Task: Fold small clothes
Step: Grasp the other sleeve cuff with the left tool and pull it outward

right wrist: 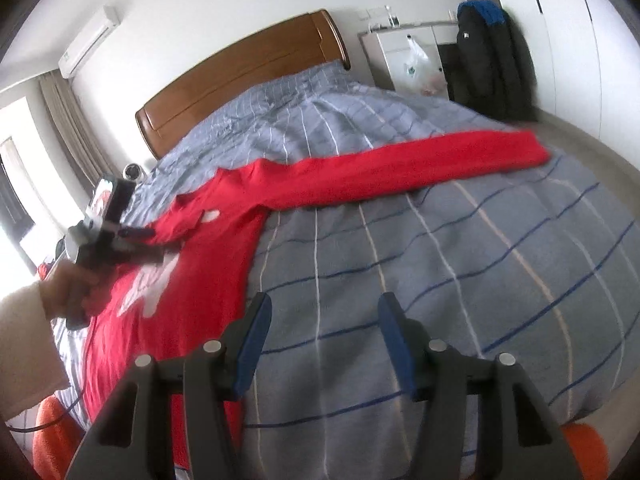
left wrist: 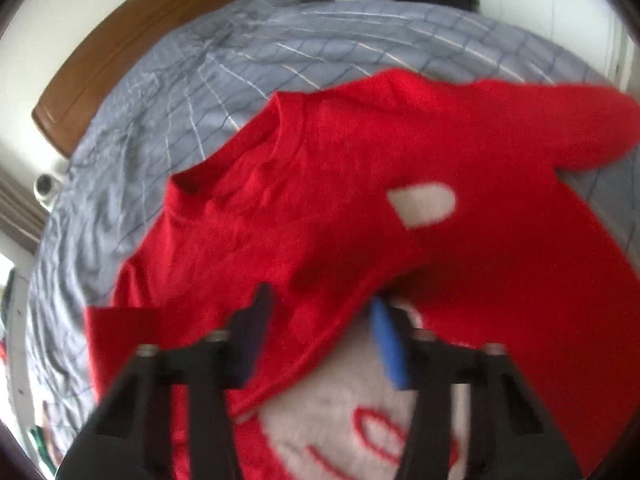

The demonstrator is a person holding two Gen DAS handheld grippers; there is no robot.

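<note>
Left gripper [left wrist: 320, 332] jaws apart over the red sweater's [left wrist: 328, 184] folded edge; nothing clamped. Right gripper [right wrist: 320, 340] apart, above bare bed [right wrist: 460, 248]. Sweater lies on bed, sleeve [right wrist: 420, 172] outstretched. Suggest: pinch sleeve, fold across body, smooth flat.

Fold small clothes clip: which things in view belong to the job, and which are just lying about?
Job:
red sweater, spread out with one sleeve out flat
left gripper
right gripper
checked bedspread, the work surface

Lying about:
wooden headboard
black coat
plastic bag
air conditioner
</note>
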